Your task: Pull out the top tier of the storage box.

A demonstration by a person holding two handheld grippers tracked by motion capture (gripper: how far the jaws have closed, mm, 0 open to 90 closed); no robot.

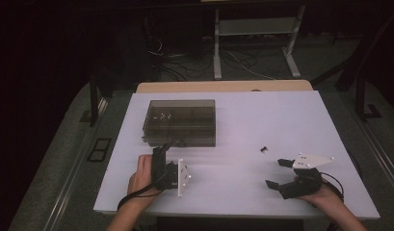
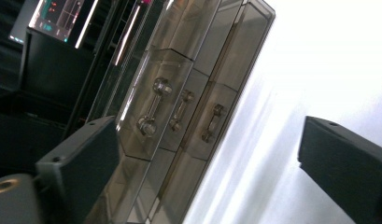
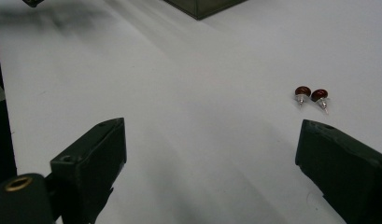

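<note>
Dark room, white desk (image 1: 242,120). I hold my left gripper (image 1: 161,150) jaws apart, facing the smoked drawer box (image 1: 180,121) handles (image 2: 151,106), ready to pull. My right gripper (image 1: 275,173) waits open near two red ear studs (image 3: 312,95).

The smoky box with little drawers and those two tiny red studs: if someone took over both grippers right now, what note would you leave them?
Left gripper: open, holding nothing, jaws pointed at the drawer handles of the smoky drawer box, not yet touching.
Right gripper: open, holding nothing, low over the white table, aimed toward the two red stud earrings.
Earrings lie loose side by side on the table, right of the box.
Done: nothing visible; drawers look shut.
Left, probably: pull a drawer open, pick up the earrings, put them inside.
</note>
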